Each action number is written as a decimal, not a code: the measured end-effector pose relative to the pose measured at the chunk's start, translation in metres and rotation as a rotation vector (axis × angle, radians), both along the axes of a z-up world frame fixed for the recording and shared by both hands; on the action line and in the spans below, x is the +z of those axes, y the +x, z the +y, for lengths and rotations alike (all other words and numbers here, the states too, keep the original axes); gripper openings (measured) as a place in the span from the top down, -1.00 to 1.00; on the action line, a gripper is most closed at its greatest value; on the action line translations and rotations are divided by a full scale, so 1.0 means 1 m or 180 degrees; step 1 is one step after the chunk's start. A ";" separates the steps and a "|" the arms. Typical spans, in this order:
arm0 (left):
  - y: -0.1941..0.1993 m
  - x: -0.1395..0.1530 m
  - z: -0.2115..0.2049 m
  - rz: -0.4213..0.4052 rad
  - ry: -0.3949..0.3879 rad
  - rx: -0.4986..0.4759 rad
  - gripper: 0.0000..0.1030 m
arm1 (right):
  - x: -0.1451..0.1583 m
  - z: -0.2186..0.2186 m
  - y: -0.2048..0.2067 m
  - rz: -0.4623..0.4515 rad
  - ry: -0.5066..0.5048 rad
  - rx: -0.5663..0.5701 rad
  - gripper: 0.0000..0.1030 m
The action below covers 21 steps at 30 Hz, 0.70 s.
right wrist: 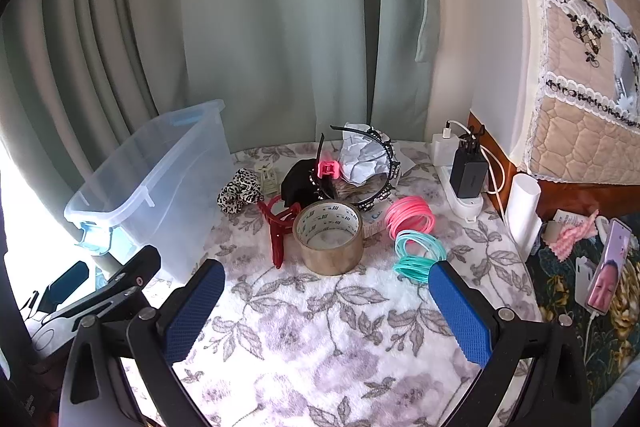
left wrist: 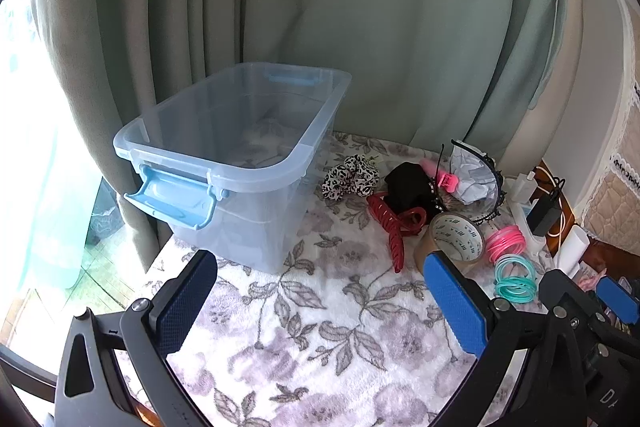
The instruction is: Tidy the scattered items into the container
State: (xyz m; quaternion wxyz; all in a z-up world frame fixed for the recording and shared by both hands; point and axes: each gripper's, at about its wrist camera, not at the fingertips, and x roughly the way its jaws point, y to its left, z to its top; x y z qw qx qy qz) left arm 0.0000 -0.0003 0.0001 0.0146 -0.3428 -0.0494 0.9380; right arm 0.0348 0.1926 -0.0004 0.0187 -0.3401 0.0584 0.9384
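A clear plastic bin (left wrist: 180,131) with blue latches stands on the left of the floral cloth, its inside bare; it also shows in the right wrist view (right wrist: 120,195). To its right lie a leopard scrunchie (left wrist: 350,179), a red claw clip (left wrist: 394,227), a black cloth item (left wrist: 408,185), a tape roll (right wrist: 329,237), pink bangles (right wrist: 410,215), teal bangles (right wrist: 416,251), a pink clip (right wrist: 328,169), crumpled paper (right wrist: 362,157) and a black headband (right wrist: 386,163). My left gripper (left wrist: 320,301) is open and empty near the bin. My right gripper (right wrist: 326,307) is open and empty in front of the tape.
Green curtains hang behind the table. A power strip with chargers (right wrist: 466,175) and a white cylinder (right wrist: 524,213) sit at the right edge. A phone (right wrist: 608,267) lies further right. A quilted cover (right wrist: 580,67) rises at the right.
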 end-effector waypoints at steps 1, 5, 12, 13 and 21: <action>0.000 0.000 -0.001 0.0005 -0.0001 0.0002 -1.00 | 0.000 0.000 0.000 0.0003 -0.0004 0.0002 -1.00; 0.000 0.002 -0.003 0.0026 -0.0003 0.0009 -1.00 | 0.000 0.001 0.002 0.0019 -0.0023 0.0005 -1.00; 0.001 0.006 -0.001 0.0120 0.0007 -0.0007 -1.00 | 0.003 -0.004 0.003 0.0051 0.0005 -0.0005 -1.00; 0.001 0.006 -0.001 0.0128 0.0013 -0.0002 -1.00 | 0.003 -0.005 0.004 0.0061 0.0017 -0.0003 -1.00; 0.001 0.010 0.000 0.0234 0.0034 -0.0016 -1.00 | 0.007 -0.005 0.002 0.0060 0.0014 0.0014 -1.00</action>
